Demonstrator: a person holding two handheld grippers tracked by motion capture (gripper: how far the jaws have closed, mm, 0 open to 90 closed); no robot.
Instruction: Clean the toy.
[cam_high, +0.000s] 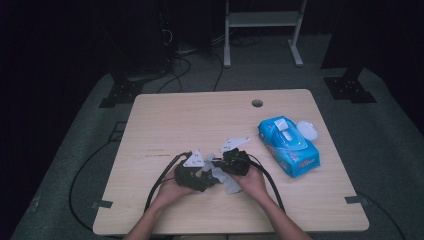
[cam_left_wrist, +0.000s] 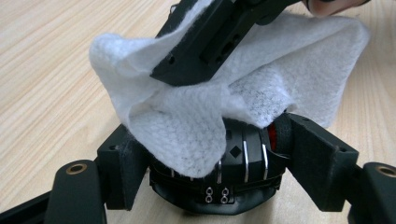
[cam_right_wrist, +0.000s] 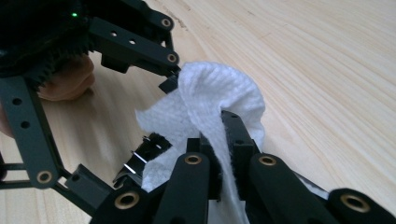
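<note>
I have a white wipe (cam_right_wrist: 205, 116) clenched in my right gripper (cam_right_wrist: 219, 135), already out of the blue pack (cam_high: 288, 145) on the bench (cam_high: 165, 115). My left gripper (cam_left_wrist: 219, 154) clamps a small black object (cam_left_wrist: 238, 163) near the bench's front edge. The wipe is draped over it; I judge wiping is underway and not finished.

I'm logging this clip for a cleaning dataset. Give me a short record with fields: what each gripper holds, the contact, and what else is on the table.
left gripper: shut on a black object, kind unclear
right gripper: shut on a white wipe
contact: wipe draped over the black object
wipe pack: blue, lid open, at the right, apart from the hands
table: light wood
</note>
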